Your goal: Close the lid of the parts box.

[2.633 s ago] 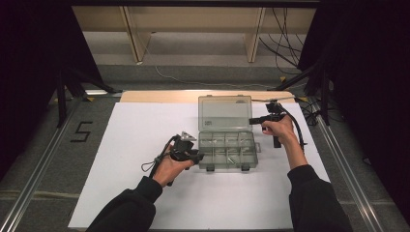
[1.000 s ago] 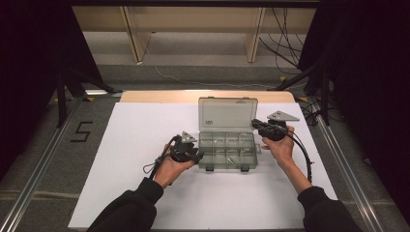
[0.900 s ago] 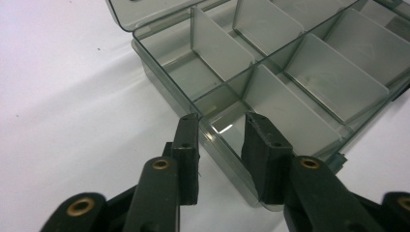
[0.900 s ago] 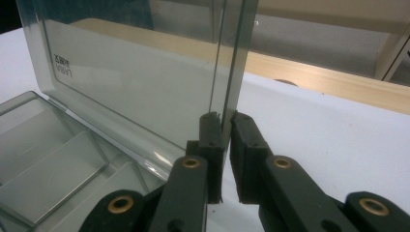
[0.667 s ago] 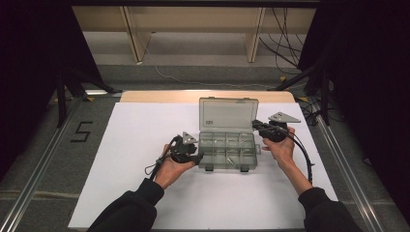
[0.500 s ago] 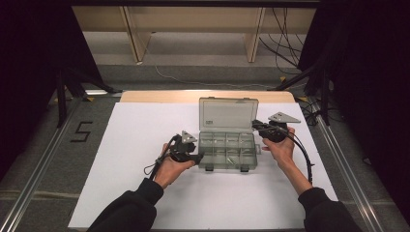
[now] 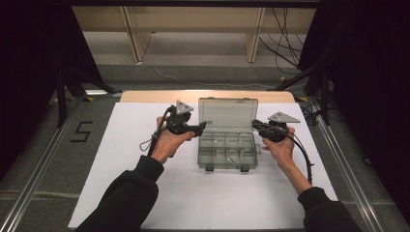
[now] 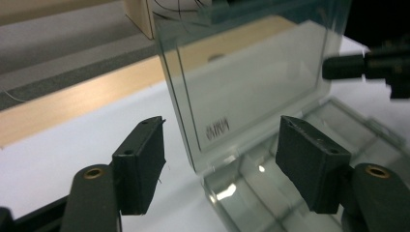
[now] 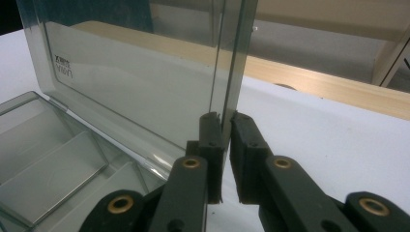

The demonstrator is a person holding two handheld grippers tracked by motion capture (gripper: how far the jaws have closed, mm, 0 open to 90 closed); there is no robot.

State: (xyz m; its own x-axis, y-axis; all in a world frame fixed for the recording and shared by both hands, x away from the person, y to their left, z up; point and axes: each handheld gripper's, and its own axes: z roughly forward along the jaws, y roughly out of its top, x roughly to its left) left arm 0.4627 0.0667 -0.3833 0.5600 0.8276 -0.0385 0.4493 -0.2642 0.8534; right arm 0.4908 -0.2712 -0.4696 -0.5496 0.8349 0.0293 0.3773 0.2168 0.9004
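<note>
A clear plastic compartment box [image 7: 227,150] sits mid-worktop [image 7: 121,193], its hinged transparent lid [image 7: 228,114] already raised upright; whether it goes further is unclear. The right tool [image 9: 226,126] pinches the lid's side edge. The left tool [image 8: 220,164], jaws just opening wide, straddles the lid's other edge without touching.

Looks like a lab recording bay: white table [image 7: 121,193] ringed by black curtains [image 7: 372,72], aluminium rails [image 7: 38,169] beside it, floor mark "5" [image 7: 81,131] left.
</note>
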